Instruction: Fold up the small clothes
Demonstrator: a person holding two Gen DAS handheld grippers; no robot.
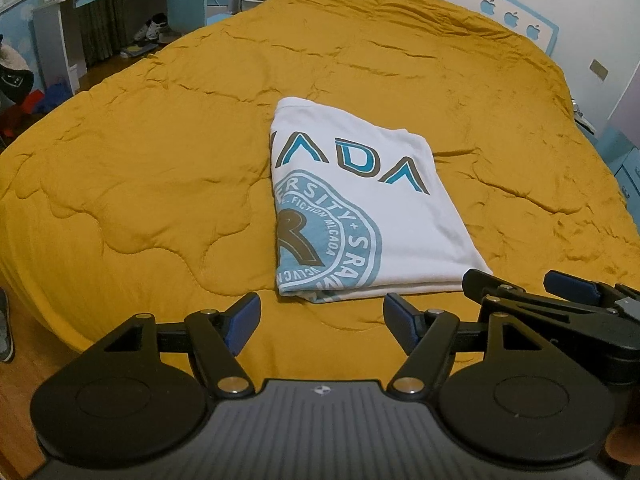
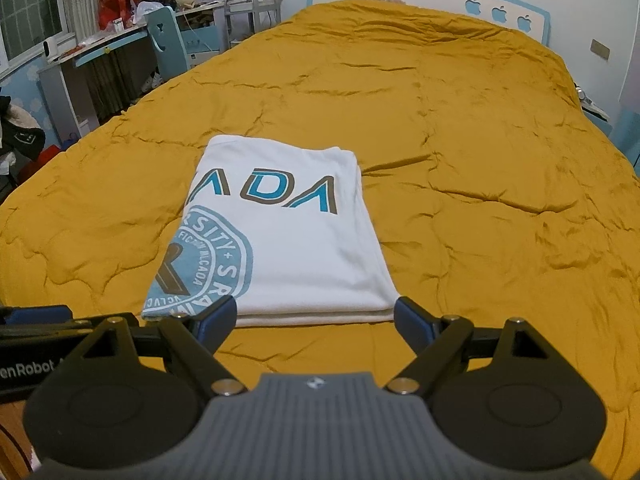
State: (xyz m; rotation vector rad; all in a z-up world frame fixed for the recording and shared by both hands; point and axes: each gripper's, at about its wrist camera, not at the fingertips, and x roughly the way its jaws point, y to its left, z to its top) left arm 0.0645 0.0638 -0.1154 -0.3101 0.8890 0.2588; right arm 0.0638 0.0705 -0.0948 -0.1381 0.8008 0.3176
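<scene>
A white T-shirt with blue and brown lettering and a round blue crest lies folded into a neat rectangle on the mustard quilt. In the left wrist view my left gripper is open just short of the shirt's near edge, holding nothing. My right gripper shows at the right in that view, beside the shirt's near right corner. In the right wrist view the same T-shirt lies straight ahead and my right gripper is open at its near edge, empty. The left gripper's side peeks in at the left.
The quilt covers a wide bed with a white and blue headboard at the far end. A desk with clutter, a blue chair and shoes stand to the left. Wooden floor shows near the bed's edge.
</scene>
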